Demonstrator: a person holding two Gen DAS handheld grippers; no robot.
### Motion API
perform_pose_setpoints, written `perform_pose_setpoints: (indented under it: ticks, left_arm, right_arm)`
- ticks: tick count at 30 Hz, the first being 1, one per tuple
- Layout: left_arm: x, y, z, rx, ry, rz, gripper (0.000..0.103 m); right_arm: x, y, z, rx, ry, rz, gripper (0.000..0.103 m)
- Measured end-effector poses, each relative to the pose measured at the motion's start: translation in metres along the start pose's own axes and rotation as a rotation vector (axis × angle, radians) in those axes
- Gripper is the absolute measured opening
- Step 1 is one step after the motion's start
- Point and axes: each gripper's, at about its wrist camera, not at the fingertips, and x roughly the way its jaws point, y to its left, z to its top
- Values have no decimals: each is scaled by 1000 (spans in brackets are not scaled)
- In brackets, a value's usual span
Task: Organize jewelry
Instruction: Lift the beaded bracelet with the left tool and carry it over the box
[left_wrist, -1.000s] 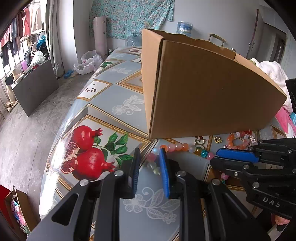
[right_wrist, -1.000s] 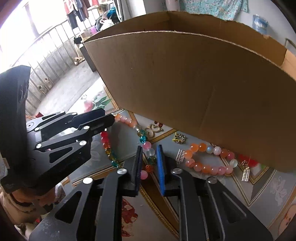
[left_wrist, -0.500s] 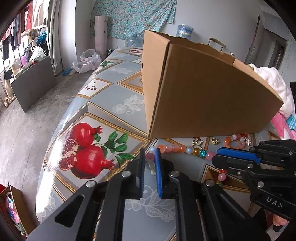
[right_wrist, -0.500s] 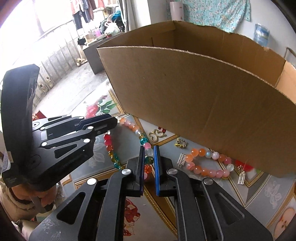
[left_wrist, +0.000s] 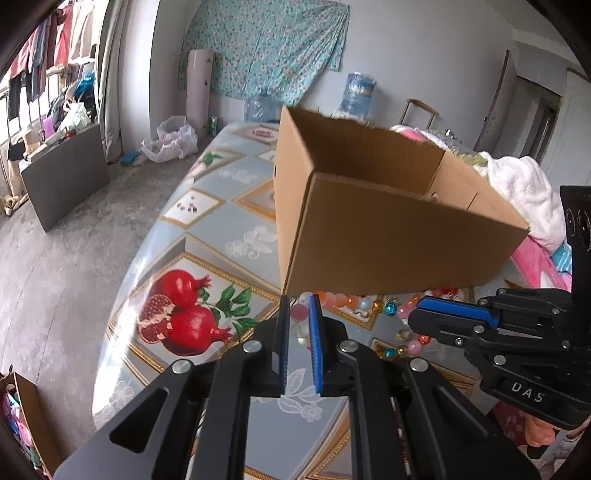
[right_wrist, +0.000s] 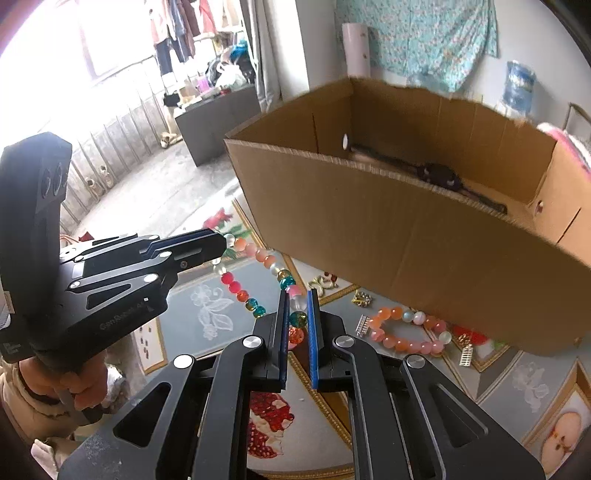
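Beads lifted, box still waiting

Glass bead necklace hangs between two grippers. The left gripper is pinched tight on one end; the right gripper pinches another part. The box sits at 12 o'clock, with something dark inside. A bracelet and small charms lie on the counter at 3 o'clock, not put away.

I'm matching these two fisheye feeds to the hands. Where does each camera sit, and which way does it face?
Left wrist: on the left hand-held gripper, angled down at the bead necklace and cardboard box; right hand-held gripper alongside.
Right wrist: on the right hand-held gripper, facing the box; left hand-held gripper and a hand show.
Shared: necklace, box, both grippers.
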Motion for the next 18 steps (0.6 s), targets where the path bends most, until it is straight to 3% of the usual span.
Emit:
perform_pose_setpoints:
  ticks: [5,12,15,18]
  left_arm:
    - [-31,-9,10,15,-61,-18,9]
    - [-84,-45,65,132,-222,-72,9]
    - [-81,-62,98,189,-254,-80,9]
    - [-55,-69,130,204,-213,-106,9]
  right_arm:
    - [-33,1,0,-8,-79,13,7]
    - [-84,-3,32,-64,-230,10,7]
    - [-86,-15,64,-74,-251,1,7]
    - [-69,-50,98,-23,-197,38,7]
